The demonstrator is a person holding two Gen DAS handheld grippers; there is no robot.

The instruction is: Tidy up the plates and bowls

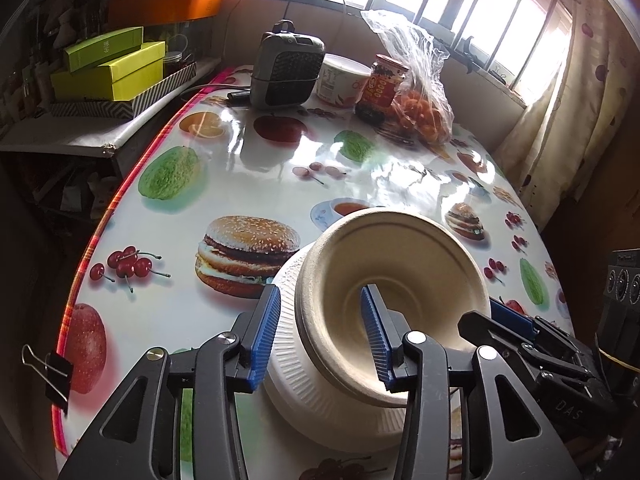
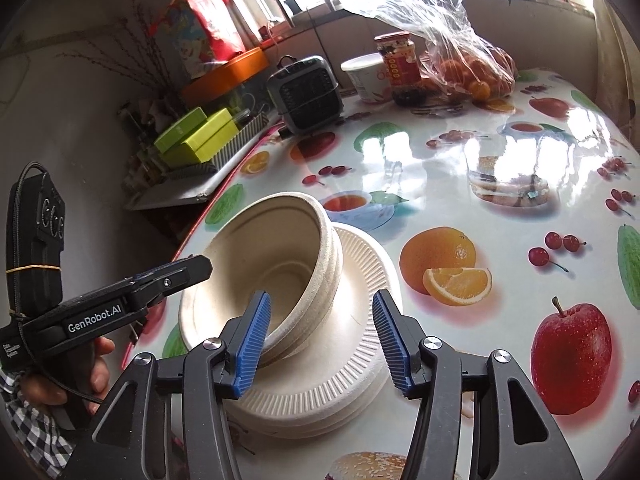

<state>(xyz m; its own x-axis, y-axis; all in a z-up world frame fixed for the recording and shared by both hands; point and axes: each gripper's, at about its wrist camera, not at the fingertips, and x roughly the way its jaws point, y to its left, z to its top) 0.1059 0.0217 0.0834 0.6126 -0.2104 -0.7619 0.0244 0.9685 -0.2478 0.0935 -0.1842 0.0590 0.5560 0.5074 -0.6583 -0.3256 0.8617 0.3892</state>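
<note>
A nested stack of beige bowls sits on a pile of white fluted plates on the fruit-print table, and seems to lean toward the near side. My left gripper is open and straddles the bowls' left rim, one pad inside and one outside, with a gap to the outer wall. My right gripper is open too, astride the opposite rim, its outer pad over the plates. Each gripper shows in the other's view: the right gripper and the left gripper, the latter held by a hand.
At the table's far end stand a small grey heater, a white tub, a red-labelled jar and a plastic bag of oranges. Green boxes sit on a side shelf. A binder clip grips the left table edge.
</note>
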